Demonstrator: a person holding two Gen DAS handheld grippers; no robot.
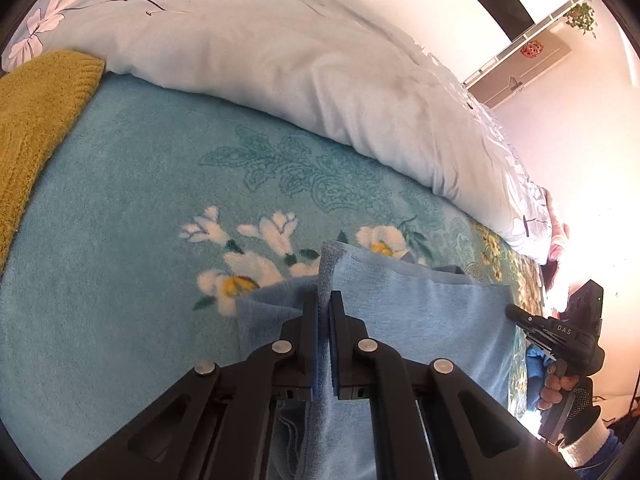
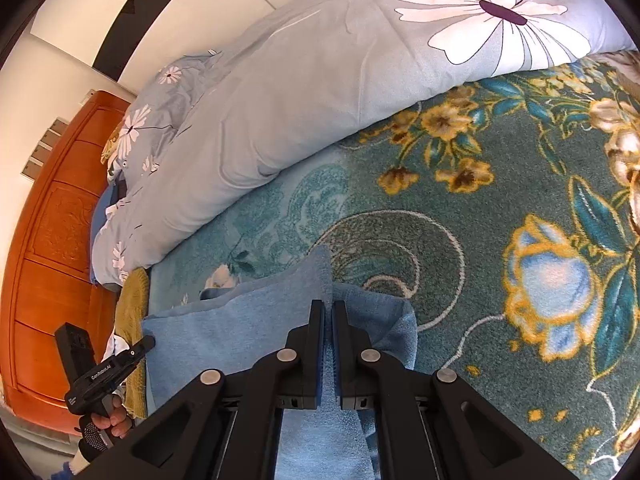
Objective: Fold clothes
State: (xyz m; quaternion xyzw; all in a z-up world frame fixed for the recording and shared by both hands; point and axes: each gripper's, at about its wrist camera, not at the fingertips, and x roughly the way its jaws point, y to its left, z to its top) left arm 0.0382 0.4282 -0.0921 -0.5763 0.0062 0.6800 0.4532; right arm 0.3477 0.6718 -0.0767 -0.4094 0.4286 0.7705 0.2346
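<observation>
Clearly, the jaws of the left gripper point(image 1: 324, 300) are clenched on a raised fold of the blue cloth point(image 1: 420, 312), with the fabric pinched between the dark pads and a ridge of it standing up just past the tips. Likewise, the jaws of the right gripper point(image 2: 328, 308) are clenched on another upstanding corner of the blue cloth point(image 2: 240, 328), a thin strip of fabric being seen between the pads. Each pinched point lies near one side edge of the garment, and the stretch of cloth between them is spread across the bed. In the left wrist view the right gripper is seen at the cloth's far right edge, held by a hand point(image 1: 556, 390) in a dotted glove with a white cuff. In the right wrist view the left gripper is seen at the cloth's left edge, gripped by a hand point(image 2: 114, 420) from below.

The cloth is laid on a teal fleece blanket point(image 1: 132, 208) patterned with white and yellow flowers, with larger gold and blue blooms shown on the right. A mustard knitted item point(image 1: 36, 120) is lying on the blanket to the left of the cloth, well apart from it. A pale blue floral duvet point(image 2: 304, 92) is bunched along the far side of the blanket. Beyond it, an orange wooden headboard point(image 2: 56, 240) is seen at the left of the right wrist view.
</observation>
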